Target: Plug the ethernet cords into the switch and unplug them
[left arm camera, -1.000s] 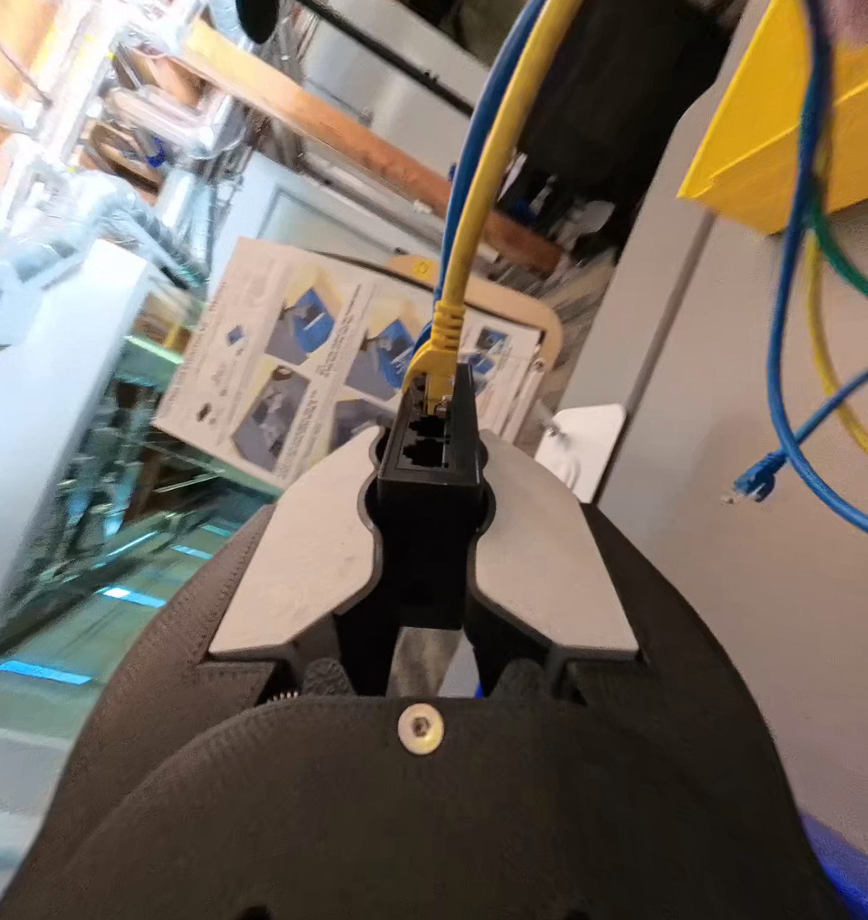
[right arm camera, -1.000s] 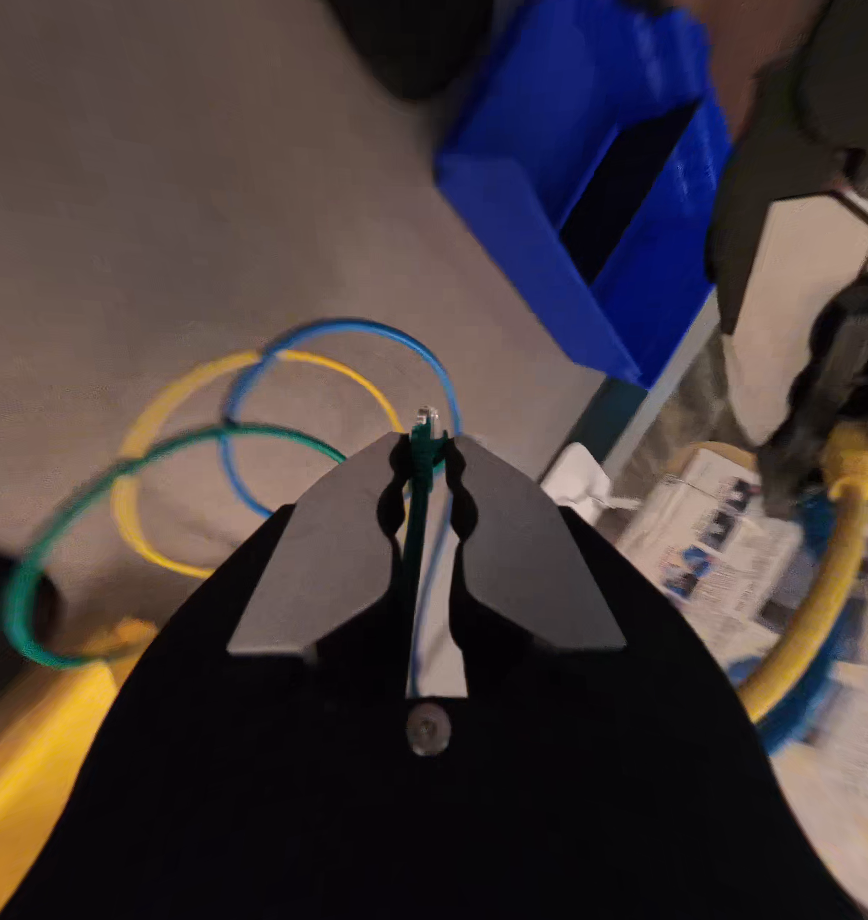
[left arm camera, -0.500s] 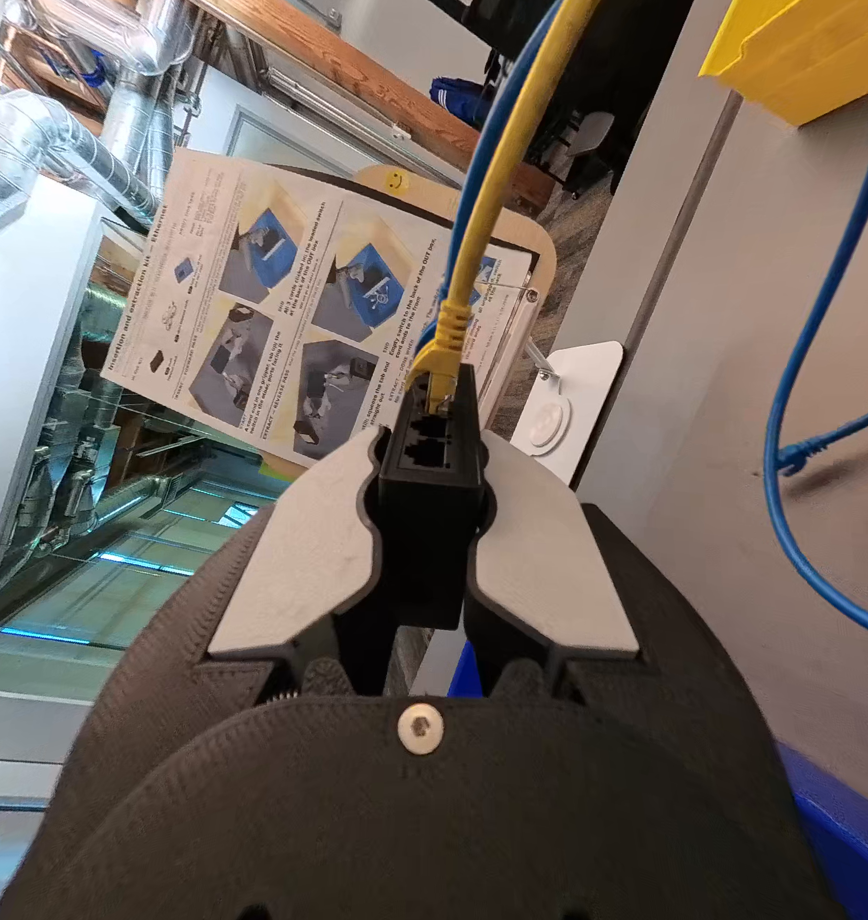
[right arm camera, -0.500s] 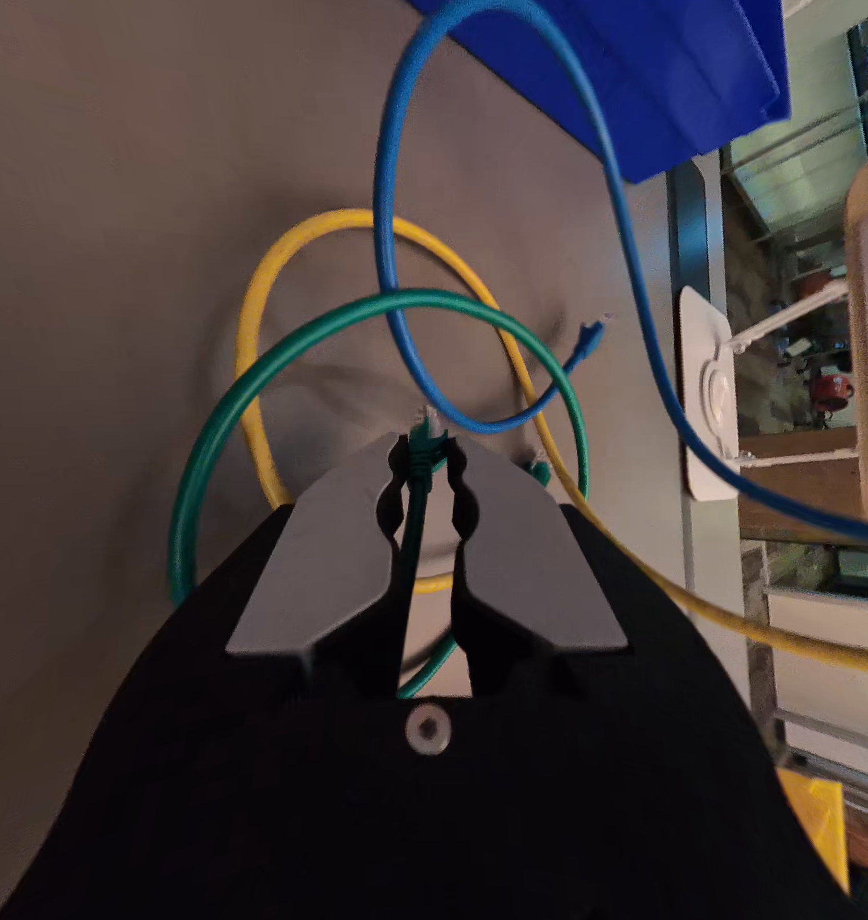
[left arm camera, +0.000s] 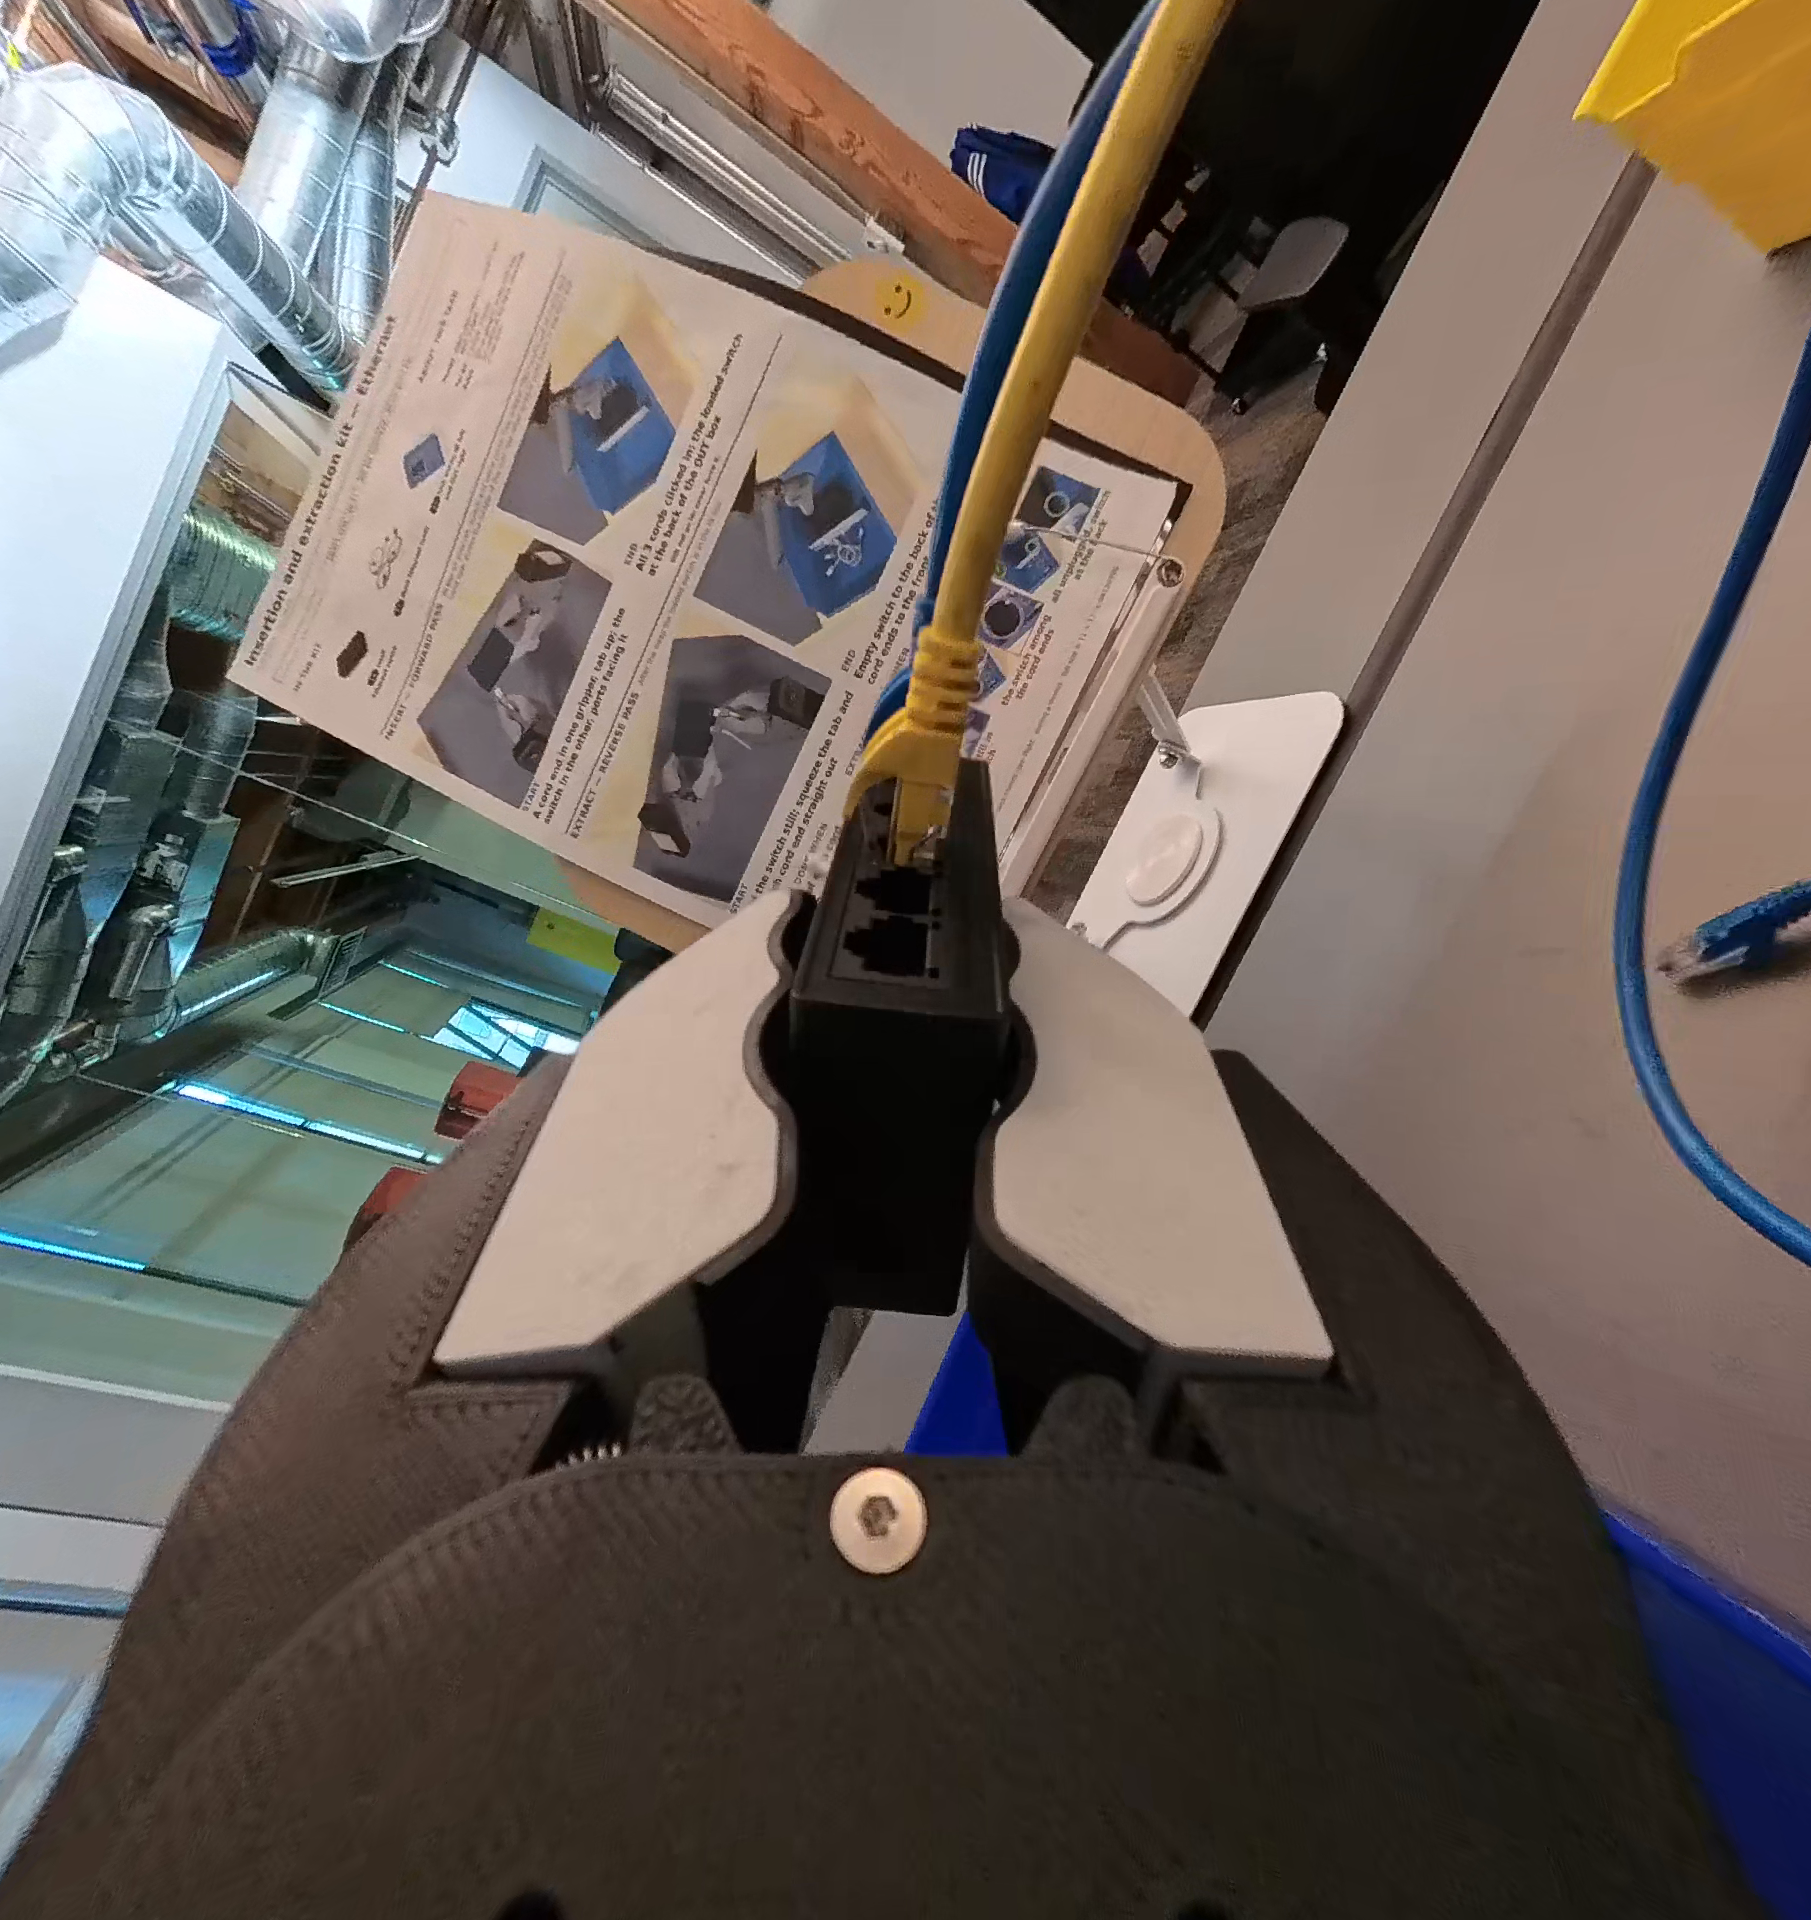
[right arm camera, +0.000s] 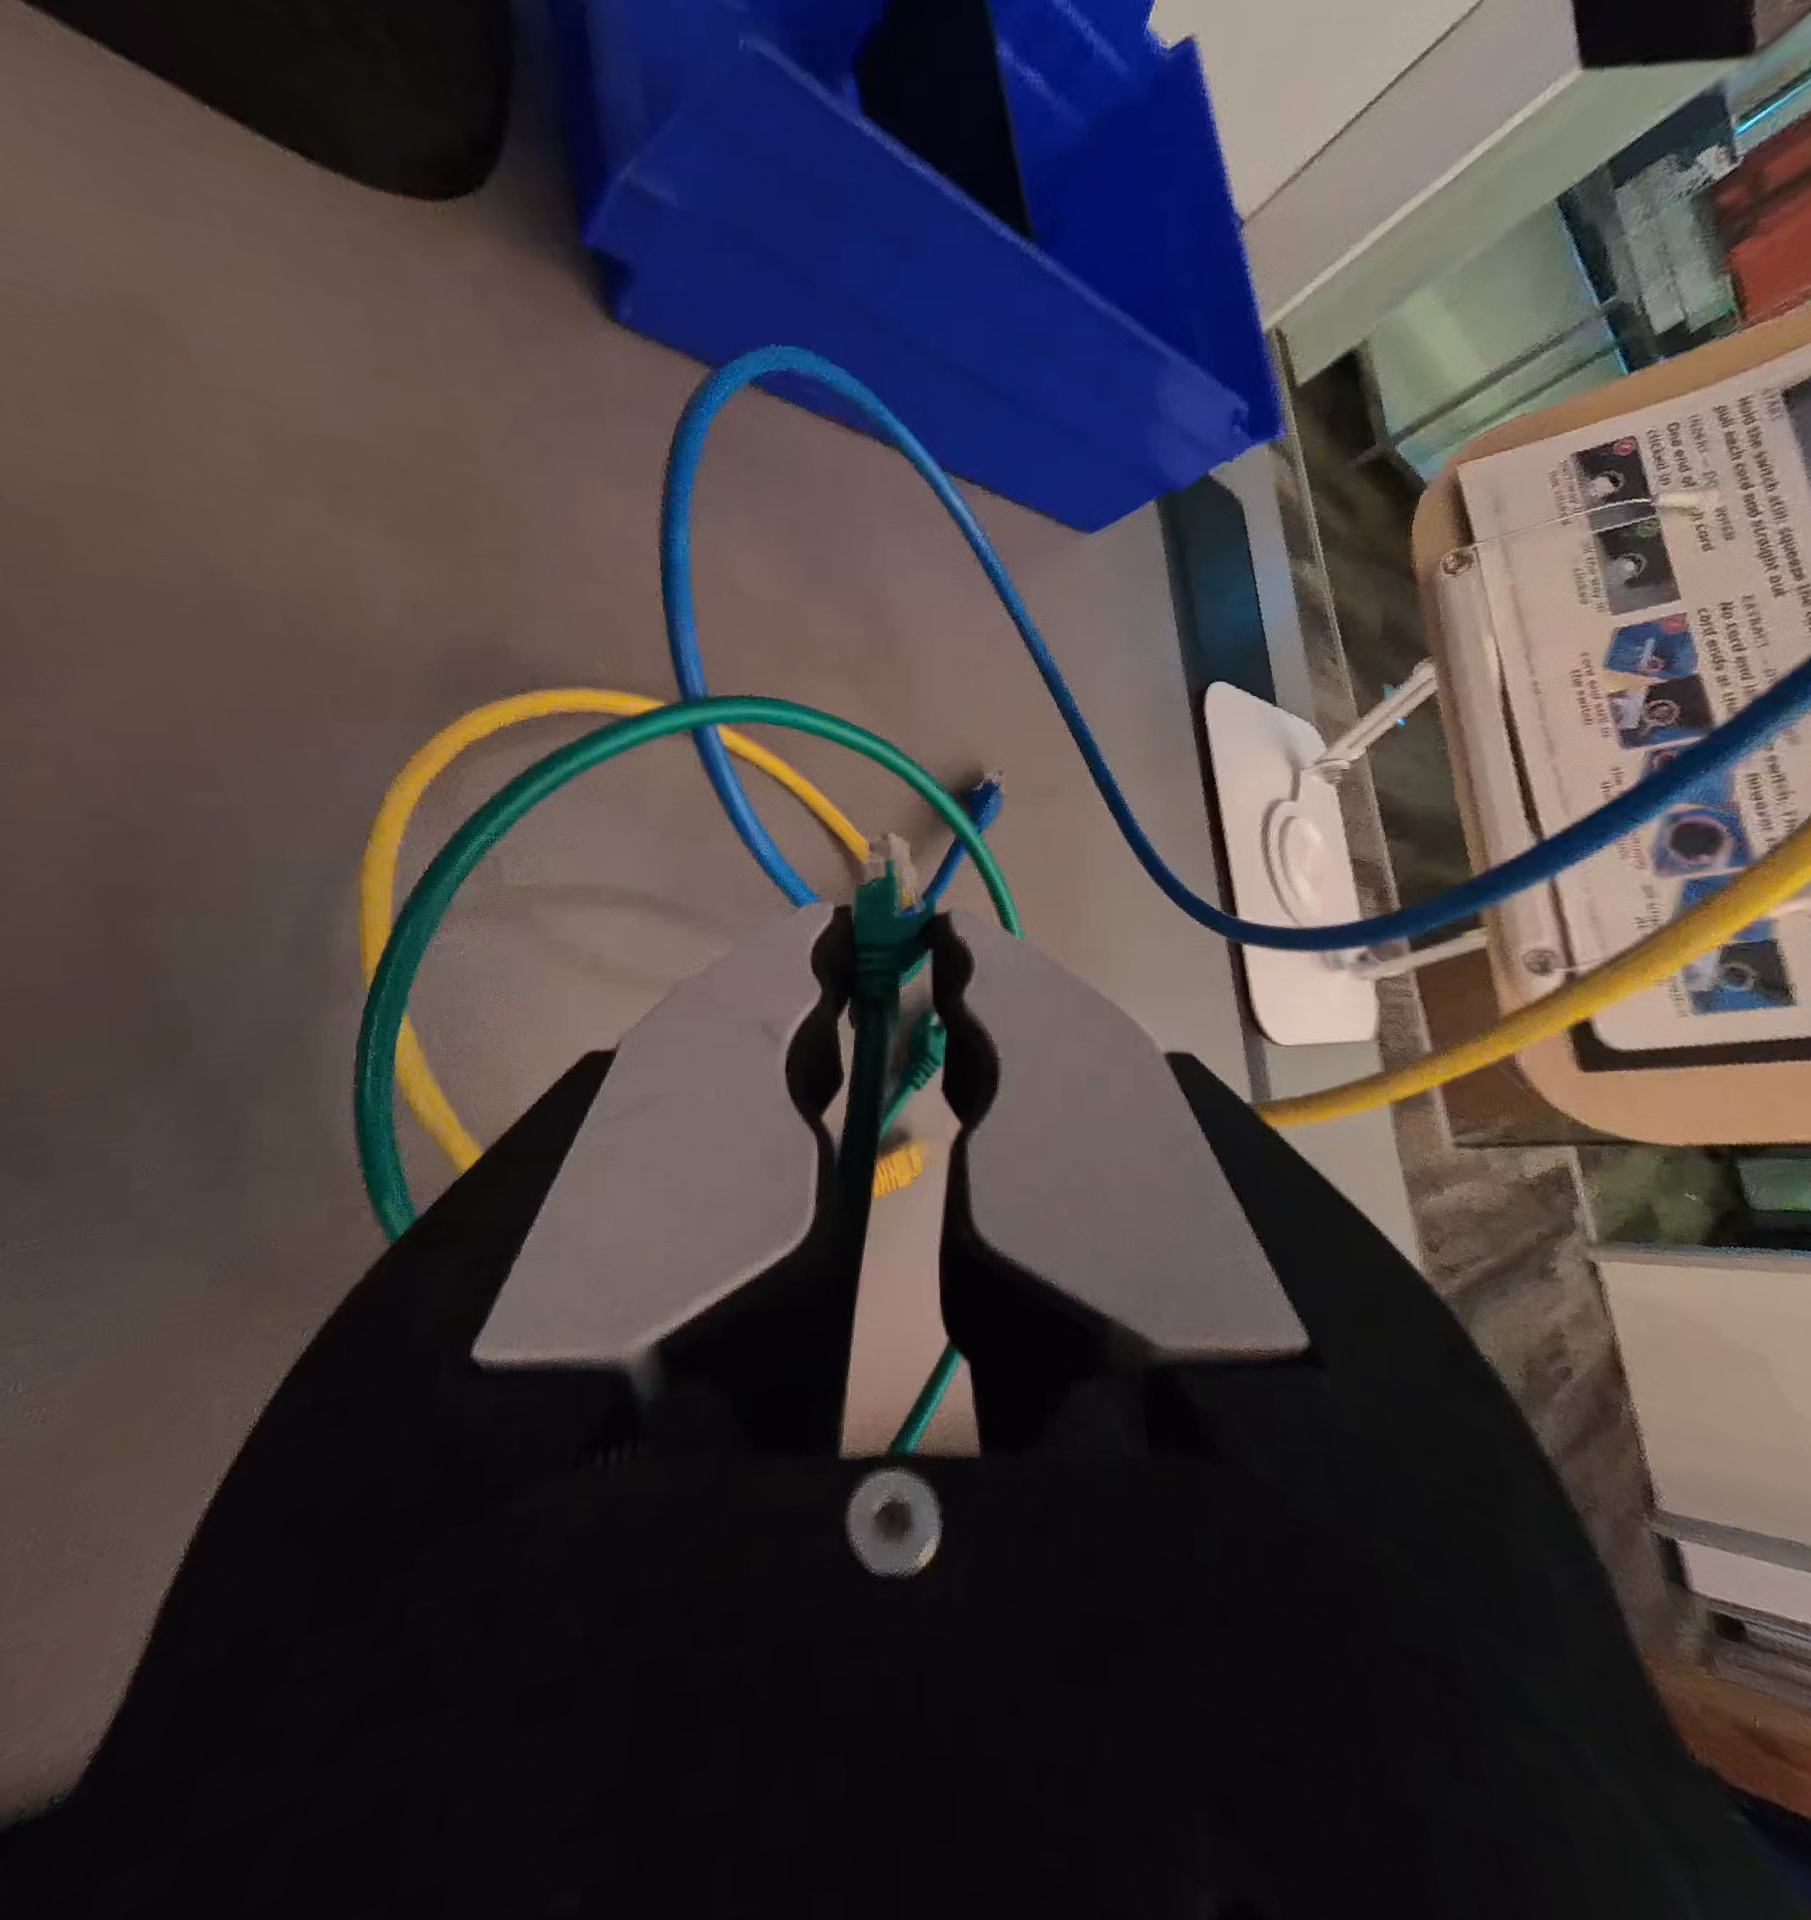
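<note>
The left hand-held gripper (left arm camera: 896,935) is clamped on a black switch (left arm camera: 885,1091), its port face turned away from the camera. A yellow cord (left arm camera: 1026,416) is plugged into a port near the switch's far end, and a blue cord (left arm camera: 984,416) runs up just behind the yellow one; the two ports nearest the fingers (left arm camera: 631,1122) are empty. Beyond the switch stands an instruction sheet (left arm camera: 589,540) on a wooden board. Right of the switch, a loose blue plug (left arm camera: 1753,925) lies on the grey table (left arm camera: 1503,935), with a yellow bin (left arm camera: 1742,135) farther off.

The right hand-held gripper (right arm camera: 885,925) pinches a green cord (right arm camera: 870,1039) just behind its plug (right arm camera: 880,914), the clear tip pointing forward. Beyond it, yellow, green and blue loops cross on the table, and a blue bin (right arm camera: 932,312) sits past them.
</note>
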A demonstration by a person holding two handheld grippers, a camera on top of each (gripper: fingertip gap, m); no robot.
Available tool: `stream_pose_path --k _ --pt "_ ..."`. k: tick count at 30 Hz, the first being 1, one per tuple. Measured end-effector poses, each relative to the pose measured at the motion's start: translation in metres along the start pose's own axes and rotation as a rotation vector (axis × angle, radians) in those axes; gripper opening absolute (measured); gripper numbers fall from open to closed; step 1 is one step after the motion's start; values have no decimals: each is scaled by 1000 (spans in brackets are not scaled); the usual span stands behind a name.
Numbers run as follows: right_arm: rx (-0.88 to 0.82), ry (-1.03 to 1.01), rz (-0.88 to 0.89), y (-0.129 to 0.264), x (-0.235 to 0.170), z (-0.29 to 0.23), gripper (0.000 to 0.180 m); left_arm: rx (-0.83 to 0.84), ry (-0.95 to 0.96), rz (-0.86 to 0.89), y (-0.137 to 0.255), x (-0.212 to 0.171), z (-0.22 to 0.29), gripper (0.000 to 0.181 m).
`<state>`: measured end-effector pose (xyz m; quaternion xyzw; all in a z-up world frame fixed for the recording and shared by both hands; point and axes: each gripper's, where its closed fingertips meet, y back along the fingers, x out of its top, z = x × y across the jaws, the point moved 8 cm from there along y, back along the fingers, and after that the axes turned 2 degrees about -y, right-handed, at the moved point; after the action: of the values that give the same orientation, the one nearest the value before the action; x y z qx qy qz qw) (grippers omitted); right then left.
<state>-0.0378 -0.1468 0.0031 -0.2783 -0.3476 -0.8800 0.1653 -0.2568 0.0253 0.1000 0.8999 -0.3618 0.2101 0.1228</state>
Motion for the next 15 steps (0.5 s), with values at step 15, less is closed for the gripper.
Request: stream_pose_path --k 15 --pt "135 -666 -70 -52 26 -54 40 -18 -37 -49 -5 5 4 30"
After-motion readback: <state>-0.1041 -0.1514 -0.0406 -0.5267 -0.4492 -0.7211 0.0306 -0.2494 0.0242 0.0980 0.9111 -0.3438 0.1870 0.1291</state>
